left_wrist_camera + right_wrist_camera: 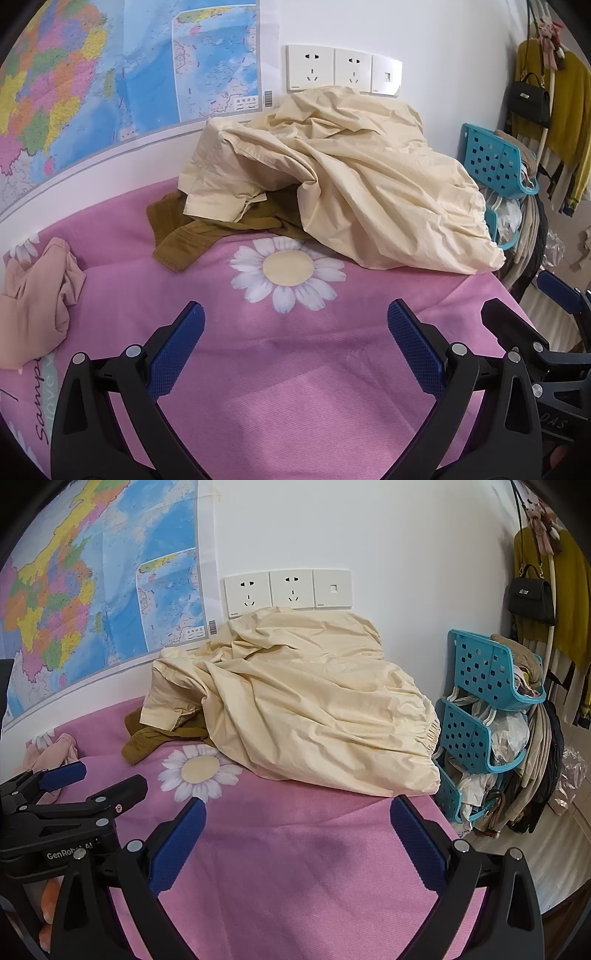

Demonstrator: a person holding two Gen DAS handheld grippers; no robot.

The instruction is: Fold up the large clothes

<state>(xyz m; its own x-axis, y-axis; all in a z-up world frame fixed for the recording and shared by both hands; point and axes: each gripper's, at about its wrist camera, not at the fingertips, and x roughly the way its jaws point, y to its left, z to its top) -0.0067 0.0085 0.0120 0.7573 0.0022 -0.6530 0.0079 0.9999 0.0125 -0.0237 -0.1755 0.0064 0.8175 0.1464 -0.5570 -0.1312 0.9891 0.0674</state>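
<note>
A large cream garment point(343, 177) lies crumpled in a heap at the back of the pink flowered cloth point(295, 387), against the wall; it also shows in the right wrist view point(295, 709). A brown garment point(192, 236) lies partly under its left side. A small pink garment point(37, 295) lies bunched at the left edge. My left gripper point(295, 332) is open and empty, above bare pink cloth in front of the heap. My right gripper point(297, 823) is open and empty, beside the left one, which shows at the left point(96, 782).
A map point(110, 81) and wall sockets point(343, 70) are behind the heap. A blue plastic rack point(480, 709) stuffed with hangers and clothes stands right of the table edge. A black handbag point(532, 598) and a yellow sweater hang further right.
</note>
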